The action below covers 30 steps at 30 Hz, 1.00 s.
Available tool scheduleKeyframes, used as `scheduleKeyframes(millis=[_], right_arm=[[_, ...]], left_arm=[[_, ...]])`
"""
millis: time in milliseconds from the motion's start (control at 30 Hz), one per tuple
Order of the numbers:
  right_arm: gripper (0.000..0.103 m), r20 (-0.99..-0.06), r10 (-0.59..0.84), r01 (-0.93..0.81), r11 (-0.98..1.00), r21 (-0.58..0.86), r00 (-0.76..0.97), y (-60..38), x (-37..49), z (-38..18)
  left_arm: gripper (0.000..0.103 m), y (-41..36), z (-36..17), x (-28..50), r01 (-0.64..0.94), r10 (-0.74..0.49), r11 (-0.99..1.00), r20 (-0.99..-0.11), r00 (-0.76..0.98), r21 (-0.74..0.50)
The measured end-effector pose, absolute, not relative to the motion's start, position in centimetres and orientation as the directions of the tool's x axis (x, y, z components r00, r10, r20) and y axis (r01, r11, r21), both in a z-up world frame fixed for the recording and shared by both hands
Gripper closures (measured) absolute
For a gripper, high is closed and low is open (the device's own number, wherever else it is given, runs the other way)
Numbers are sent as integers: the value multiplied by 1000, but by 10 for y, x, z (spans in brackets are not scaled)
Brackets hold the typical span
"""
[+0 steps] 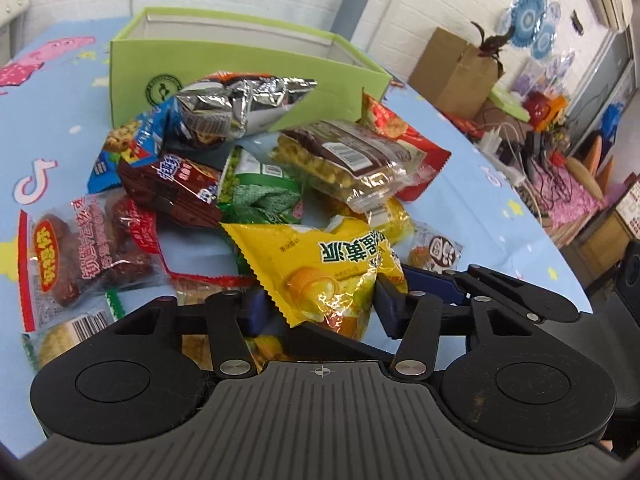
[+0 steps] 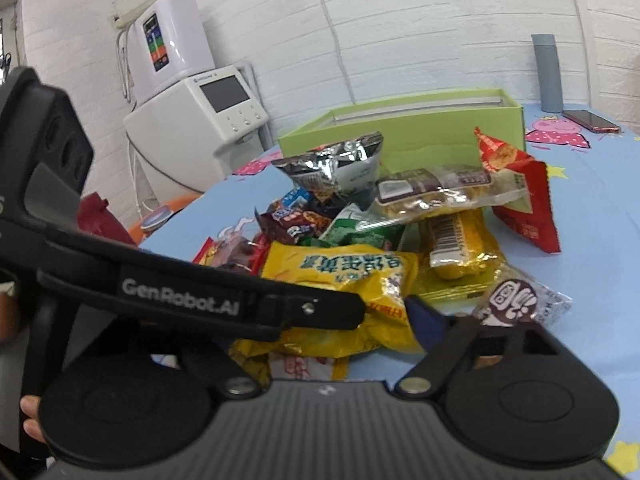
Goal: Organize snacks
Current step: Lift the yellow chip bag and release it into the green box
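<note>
The yellow snack packet (image 1: 320, 276) lies at the near edge of the snack pile (image 1: 256, 184) on the blue table (image 1: 472, 200), and the left gripper (image 1: 320, 304) has its jaws pinching that packet's crinkled lower end. The right gripper (image 2: 384, 320) comes in beside it, jaws part-spread around the same yellow packet; whether they press it I cannot tell. Behind the pile stands the open green box (image 1: 132, 64).
</note>
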State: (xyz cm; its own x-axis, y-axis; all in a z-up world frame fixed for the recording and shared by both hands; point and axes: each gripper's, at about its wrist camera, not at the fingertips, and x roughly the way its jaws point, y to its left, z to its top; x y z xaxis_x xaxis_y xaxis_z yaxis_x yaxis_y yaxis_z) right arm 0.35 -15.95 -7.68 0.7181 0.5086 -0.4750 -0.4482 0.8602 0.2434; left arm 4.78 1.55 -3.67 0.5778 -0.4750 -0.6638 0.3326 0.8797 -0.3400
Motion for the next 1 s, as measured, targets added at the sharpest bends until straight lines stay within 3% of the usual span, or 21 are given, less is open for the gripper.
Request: scheduleKeyframes(millis=[133, 267, 433, 567, 633, 700, 733, 867, 1000], right_arm=[[26, -457, 506, -470, 860, 201, 731, -152, 1, -62], [25, -370, 523, -516, 847, 127, 768, -147, 11, -20], [25, -312, 524, -543, 839, 31, 793, -137, 77, 23], [24, -330, 535, -559, 829, 26, 778, -131, 156, 37], [19, -357, 540, -566, 823, 37, 762, -127, 195, 35], [15, -373, 550, -568, 820, 73, 747, -126, 227, 29], [15, -385, 548, -563, 822, 84, 743, -126, 236, 26], [10, -339, 542, -549, 832, 84, 769, -141, 226, 24], [10, -303, 560, -552, 825, 123, 771, -161, 184, 19]], left_arm=[[71, 26, -15, 45, 347, -494, 869, -619, 610, -352], [68, 33, 31, 62, 378, -495, 869, -539, 682, -319], [67, 33, 71, 129, 363, -456, 889, -494, 740, -278], [67, 36, 75, 201, 332, -429, 903, -502, 752, -274], [62, 38, 69, 233, 320, -423, 905, -523, 740, -279], [46, 45, 62, 258, 287, -392, 919, -542, 743, -272], [44, 49, 61, 262, 276, -385, 921, -542, 747, -274], [26, 71, 60, 242, 292, -409, 909, -494, 767, -299], [25, 86, 56, 203, 274, -401, 910, -493, 772, -311]])
